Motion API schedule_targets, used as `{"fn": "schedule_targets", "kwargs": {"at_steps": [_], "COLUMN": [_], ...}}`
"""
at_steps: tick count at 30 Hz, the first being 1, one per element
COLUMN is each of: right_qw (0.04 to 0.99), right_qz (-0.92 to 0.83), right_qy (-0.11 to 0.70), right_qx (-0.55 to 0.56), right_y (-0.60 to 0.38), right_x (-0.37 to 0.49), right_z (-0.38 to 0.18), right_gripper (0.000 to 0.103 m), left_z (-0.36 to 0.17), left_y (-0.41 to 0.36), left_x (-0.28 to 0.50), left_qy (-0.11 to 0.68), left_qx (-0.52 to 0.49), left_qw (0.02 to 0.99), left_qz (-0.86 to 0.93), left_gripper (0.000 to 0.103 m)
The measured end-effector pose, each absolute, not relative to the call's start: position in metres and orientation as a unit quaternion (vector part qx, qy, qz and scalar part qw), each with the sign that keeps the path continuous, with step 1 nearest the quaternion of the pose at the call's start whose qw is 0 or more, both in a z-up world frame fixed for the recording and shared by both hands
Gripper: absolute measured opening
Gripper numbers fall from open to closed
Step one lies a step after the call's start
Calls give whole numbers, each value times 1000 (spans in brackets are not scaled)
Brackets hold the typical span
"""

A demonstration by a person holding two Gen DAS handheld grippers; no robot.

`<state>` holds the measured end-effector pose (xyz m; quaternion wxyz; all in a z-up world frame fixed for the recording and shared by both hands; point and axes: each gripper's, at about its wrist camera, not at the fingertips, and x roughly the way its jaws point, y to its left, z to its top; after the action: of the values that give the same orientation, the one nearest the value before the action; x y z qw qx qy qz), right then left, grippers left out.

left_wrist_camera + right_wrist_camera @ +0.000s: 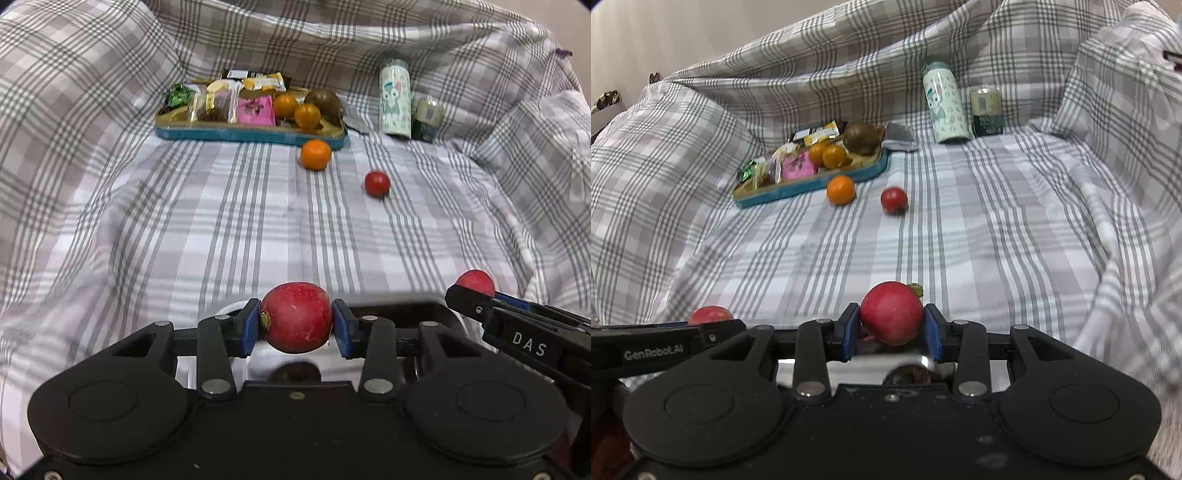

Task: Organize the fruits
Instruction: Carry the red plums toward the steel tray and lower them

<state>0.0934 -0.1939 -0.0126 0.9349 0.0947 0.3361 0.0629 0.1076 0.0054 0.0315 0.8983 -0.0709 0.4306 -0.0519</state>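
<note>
- Red fruit, two pieces, each held. One red fruit [297,317] sits between the blue pads of the left gripper [297,326], clamped at its sides, stem end turned toward the left pad. A second red fruit [891,313] is clamped the same way in the right gripper [892,328], its green stem tip pointing up and right.
- Both grippers are side by side, low over the checked cloth [979,236]; each shows at the edge of the other's view.
- Something pale and shiny lies directly beneath the held fruit; what it is cannot be told.
- Loose fruit, mid-distance: one small red fruit [377,183] and one orange fruit [315,154], both ahead on the cloth and apart from each other. The orange one lies just beside the tray's near edge.
- Teal tray [236,133], far: wrapped snacks on its left part; two orange fruits and one brown round fruit on its right part.
- Behind, to the right of the tray: a tall patterned bottle [395,98] and a shorter can [427,116], upright.
- Judgement: the open cloth between grippers and tray holds no obstacle; the loose fruit lie slightly right of centre, about equally within reach of either hand.
</note>
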Motion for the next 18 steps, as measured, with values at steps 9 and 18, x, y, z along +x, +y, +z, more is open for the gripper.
{"fn": "schedule_targets", "kwargs": {"at_steps": [9,18], "right_qw": [930,930], "right_qz": [75,94], "right_qy": [349,348], "right_qx": [94,74], "right_y": [-186,-174], "right_x": [73,69], "right_z": [-21,-22], "right_gripper": [39,39], "left_z": [22,14], "left_y": [3,17], "left_x": [79,70], "left_qy": [437,449], "left_qx": [-56,-68], "left_qw": [897,891], "left_qz": [-31,-9], "left_gripper": [49,49]}}
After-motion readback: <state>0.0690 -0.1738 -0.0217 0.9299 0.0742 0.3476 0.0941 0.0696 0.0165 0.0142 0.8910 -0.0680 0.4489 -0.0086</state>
